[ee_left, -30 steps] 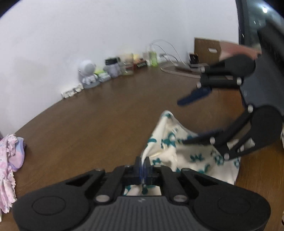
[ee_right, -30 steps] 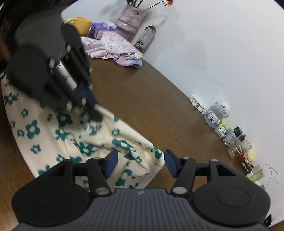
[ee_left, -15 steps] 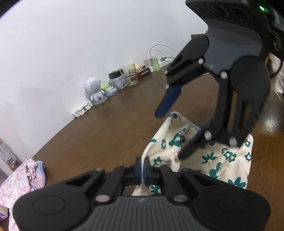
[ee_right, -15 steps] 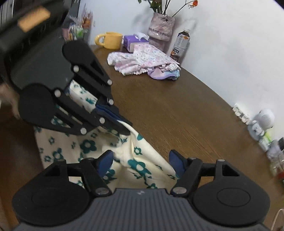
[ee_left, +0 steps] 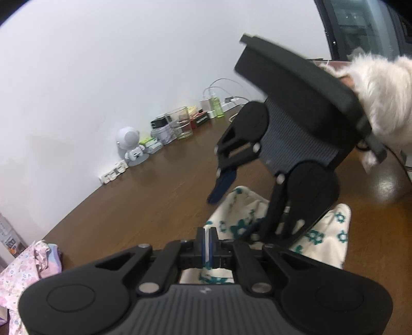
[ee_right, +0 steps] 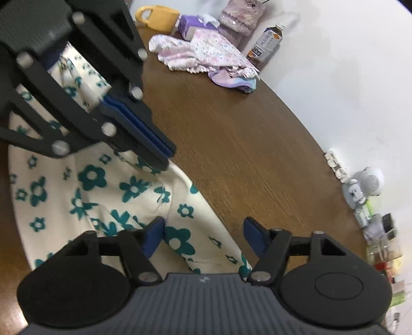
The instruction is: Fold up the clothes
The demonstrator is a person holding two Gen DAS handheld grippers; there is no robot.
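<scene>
From my left wrist camera, my left claw is pinched fully together on a thin edge of the cream cloth with teal flowers. The fabric runs out from between the fingers, forward and to the right, onto the brown table. I judge I am holding that edge up to carry it over as a fold. Ahead and to the right, my right claw hangs over the cloth with its fingers spread wide. One blue finger pad points down at the far end of the cloth; the other finger is hidden behind its own frame. Far left of my claw lies a pink garment, probably waiting its turn.

From my right wrist camera, my right claw is wide open and grips nothing. The cloth lies under and between its fingers, its near corner just below the left pad. I read this as lining up to take that corner. The cloth's long axis runs from this claw away to the upper left, its right edge lying along the bare table. Up to the left, my left claw is clamped on the cloth, lifting a ridge of it. Beyond sit the pink garment, a yellow mug and a bottle, well apart from the work.
</scene>
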